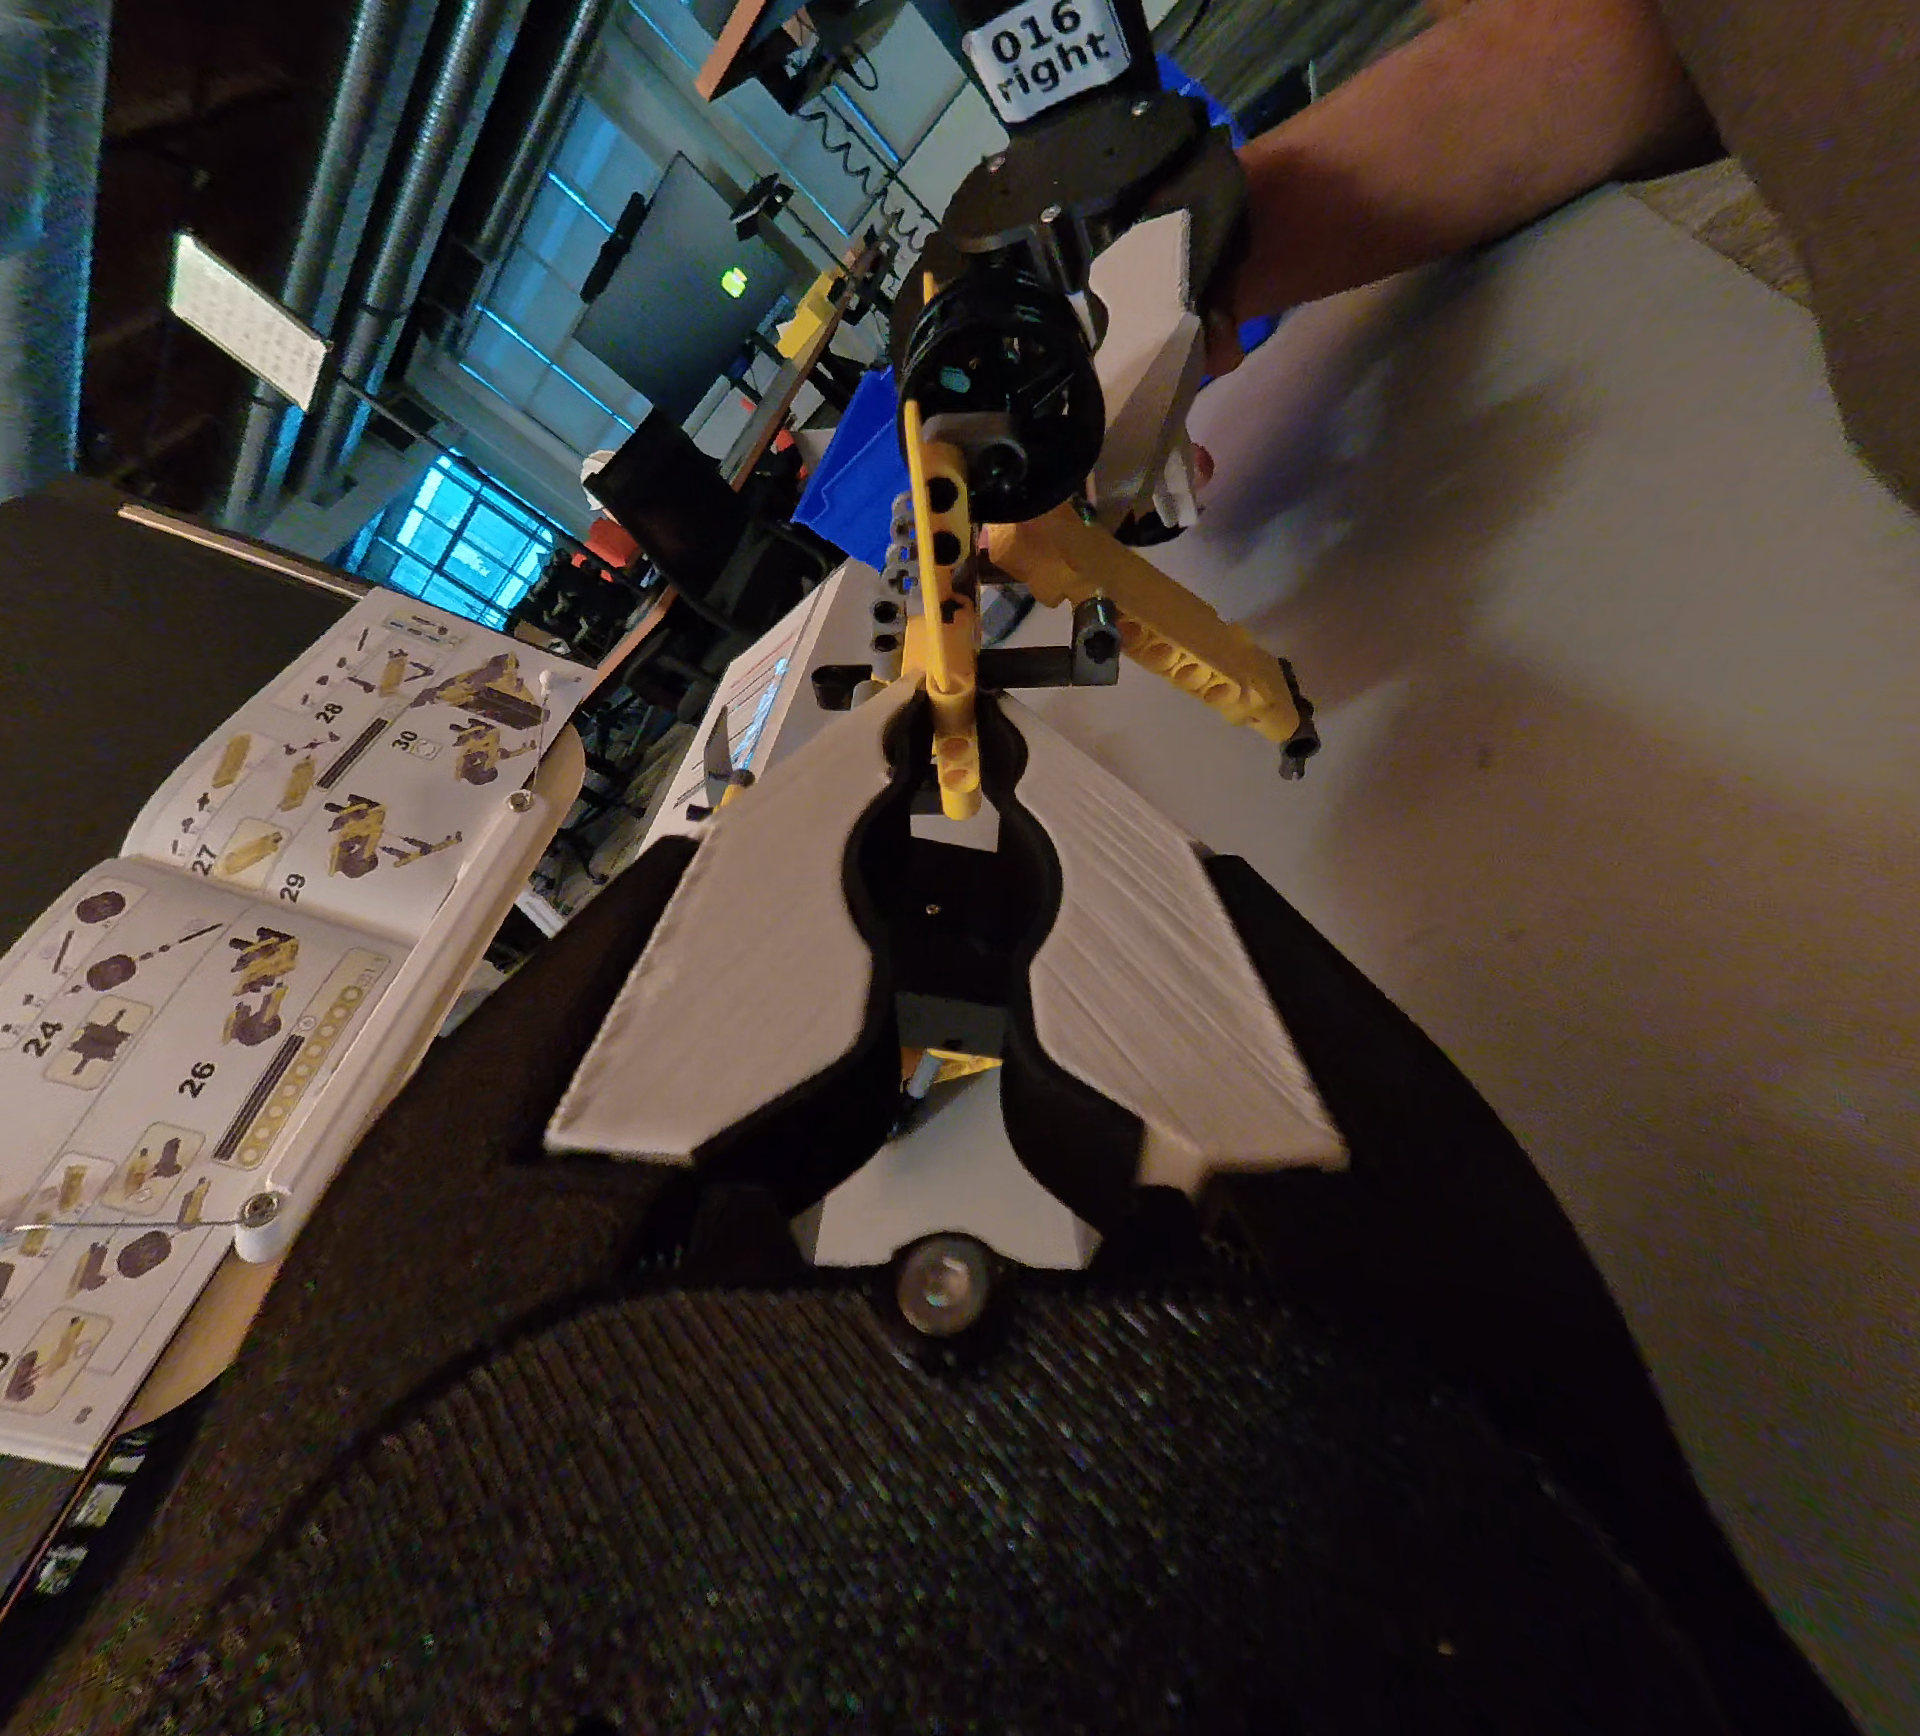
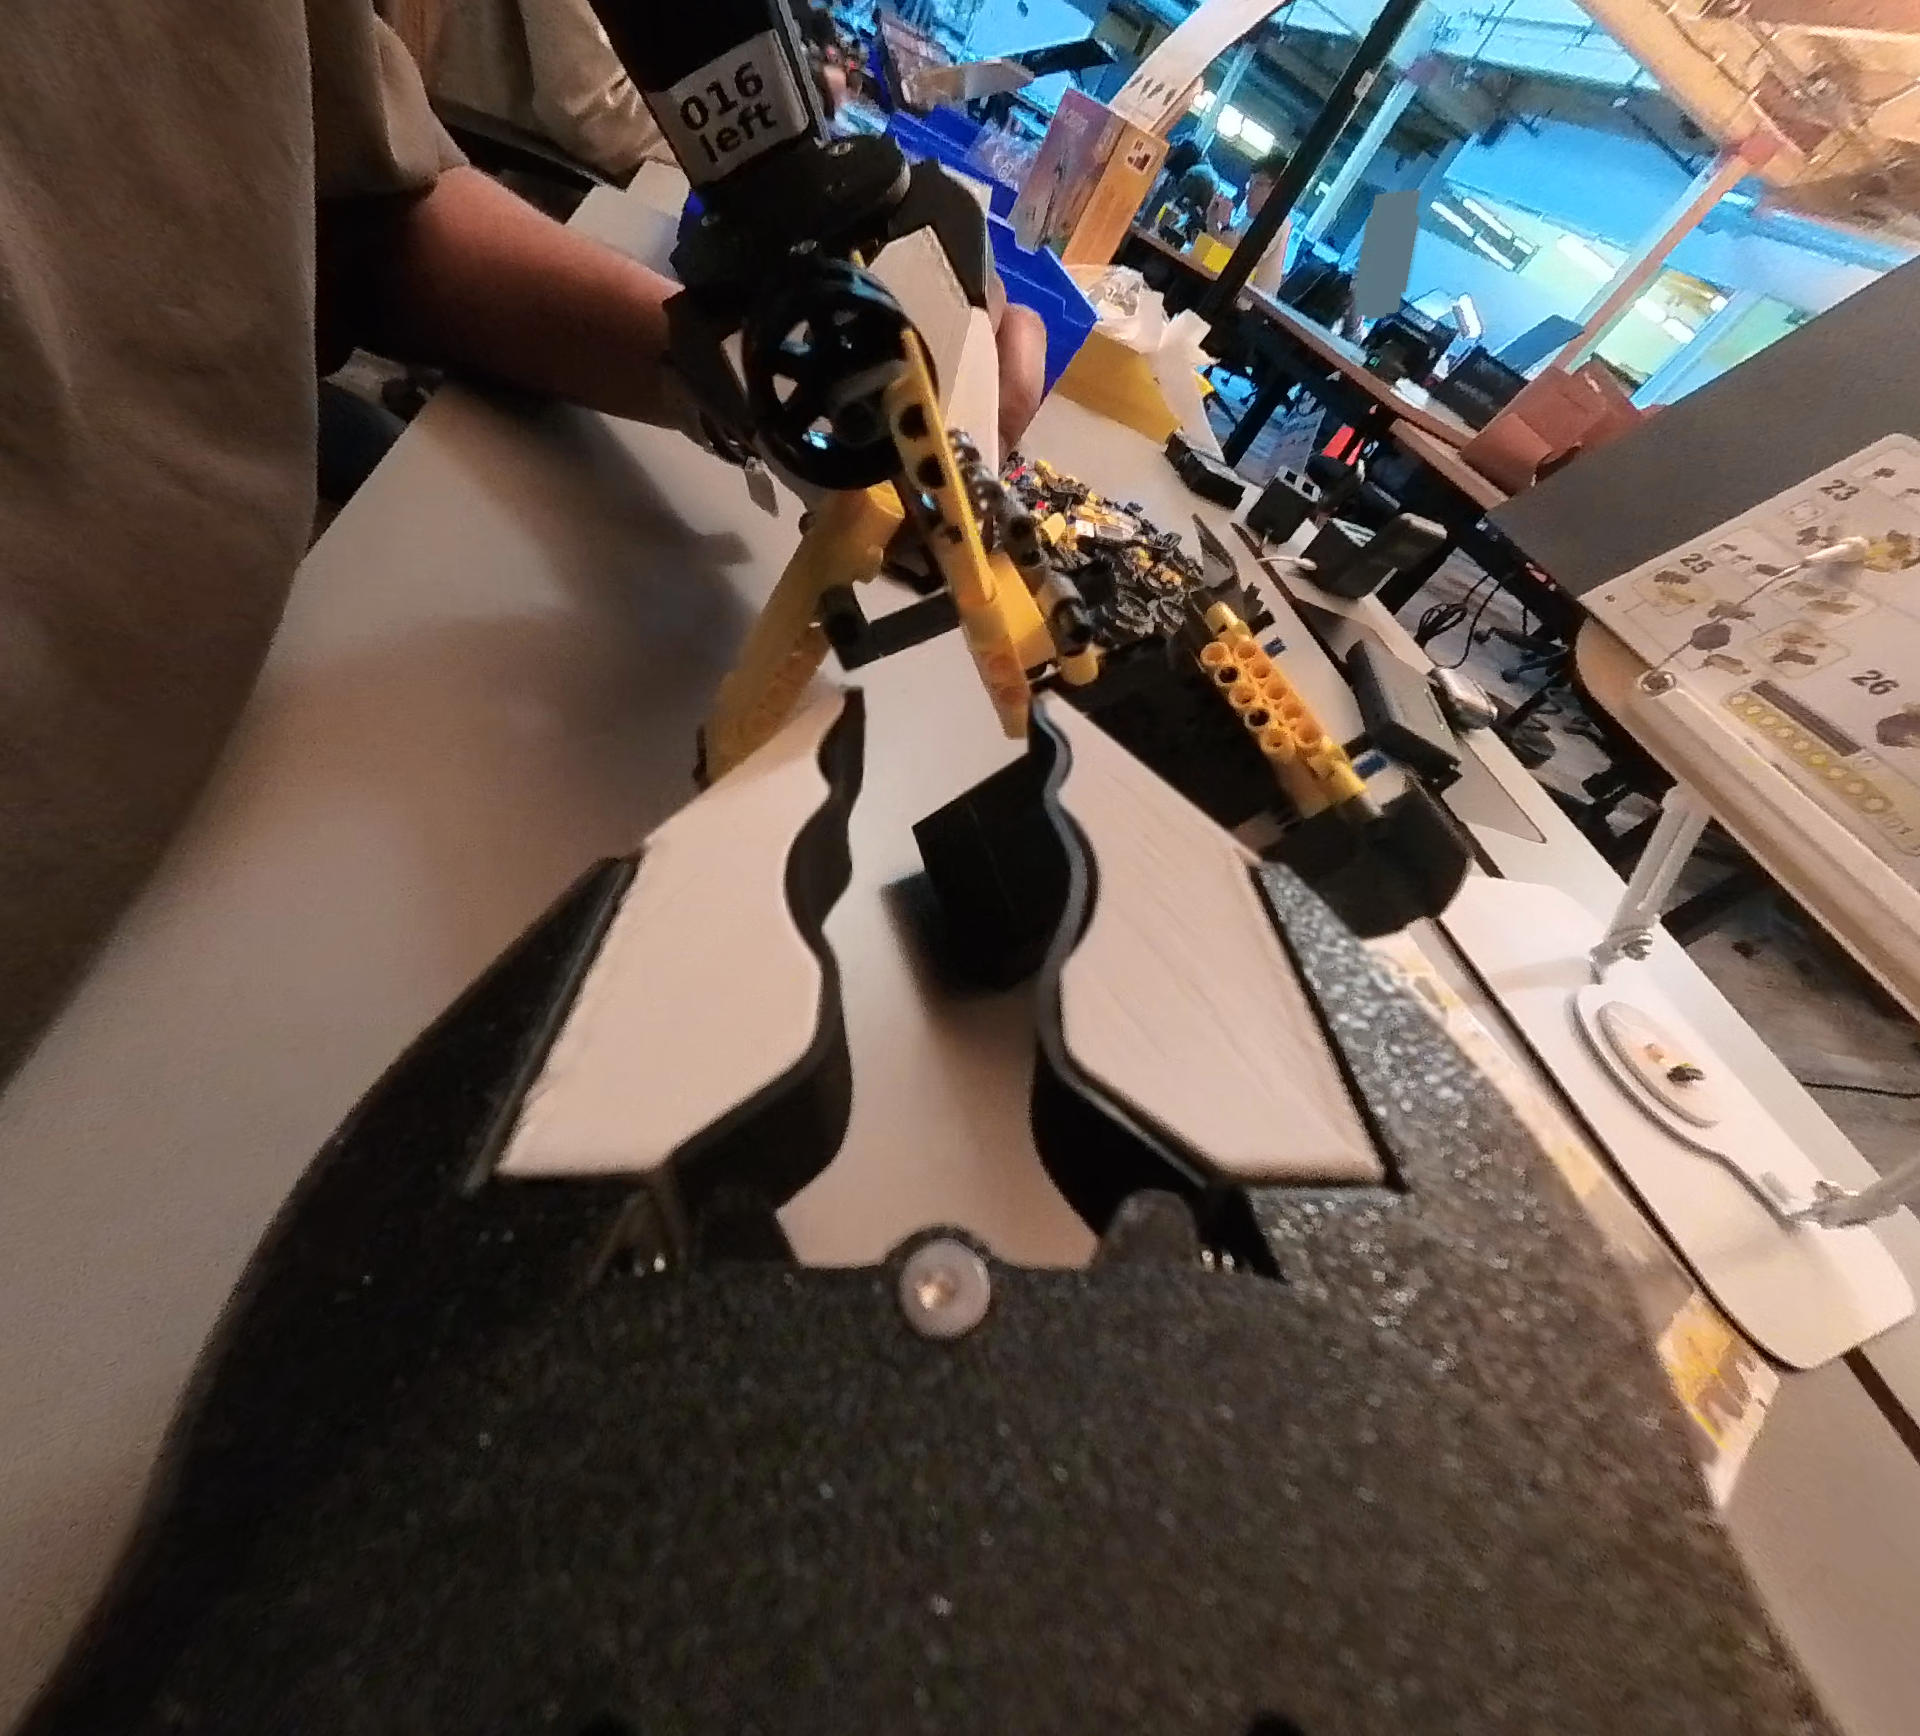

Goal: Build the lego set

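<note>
A yellow and black building-brick model (image 1: pixel 940 564) with a black wheel (image 1: pixel 997 398) hangs above the white table (image 1: pixel 1507 647). My left gripper (image 1: pixel 951 699) is shut on the end of one yellow beam (image 1: pixel 956 756). In the right wrist view the same model (image 2: pixel 935 502) and its wheel (image 2: pixel 831 387) lie just ahead of my right gripper (image 2: pixel 951 710). Its jaws stand apart. A yellow beam end (image 2: pixel 1008 689) and a black block (image 2: pixel 987 876) sit between them, against the right finger. Each view shows the other gripper's white finger (image 1: pixel 1143 273) (image 2: pixel 951 304) behind the wheel.
An open instruction booklet (image 1: pixel 260 855) (image 2: pixel 1808 647) stands on a holder at the side. A pile of loose parts (image 2: pixel 1101 554), a blue bin (image 2: pixel 1029 284) and a second yellow beam piece (image 2: pixel 1278 720) in a black holder (image 2: pixel 1371 855) are on the table. A person's arm (image 1: pixel 1455 128) is close. The tips of one gripper are about 4 cm away from the tips of the other.
</note>
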### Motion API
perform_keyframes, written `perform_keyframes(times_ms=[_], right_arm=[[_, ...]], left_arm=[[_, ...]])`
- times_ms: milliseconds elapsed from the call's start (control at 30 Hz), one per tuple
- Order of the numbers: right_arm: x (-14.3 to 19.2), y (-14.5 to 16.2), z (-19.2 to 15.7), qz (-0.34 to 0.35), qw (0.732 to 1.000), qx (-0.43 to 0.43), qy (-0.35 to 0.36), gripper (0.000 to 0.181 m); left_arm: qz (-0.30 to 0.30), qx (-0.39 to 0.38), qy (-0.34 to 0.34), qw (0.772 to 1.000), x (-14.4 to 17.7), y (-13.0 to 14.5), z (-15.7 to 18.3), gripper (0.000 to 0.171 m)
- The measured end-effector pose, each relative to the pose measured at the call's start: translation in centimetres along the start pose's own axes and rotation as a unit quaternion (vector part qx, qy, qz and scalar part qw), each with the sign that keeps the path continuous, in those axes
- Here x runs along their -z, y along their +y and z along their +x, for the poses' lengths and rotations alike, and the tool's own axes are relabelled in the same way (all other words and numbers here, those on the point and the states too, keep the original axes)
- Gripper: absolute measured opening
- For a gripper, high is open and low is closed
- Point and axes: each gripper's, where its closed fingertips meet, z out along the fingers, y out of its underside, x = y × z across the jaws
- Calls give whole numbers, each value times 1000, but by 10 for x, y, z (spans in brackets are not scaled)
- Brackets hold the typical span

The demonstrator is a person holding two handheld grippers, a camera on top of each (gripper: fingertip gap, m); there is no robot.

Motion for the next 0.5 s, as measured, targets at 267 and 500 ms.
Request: perform_keyframes(times_ms=[267, 500], right_arm=[[7, -19, 6, 50, 998, 14, 21, 24], [-1, -12, -5, 23, 998, 57, 14, 19]], left_arm=[[-5, 28, 18, 999, -1, 7, 2, 2], [-2, 41, 52, 998, -3, 6, 14, 2]])
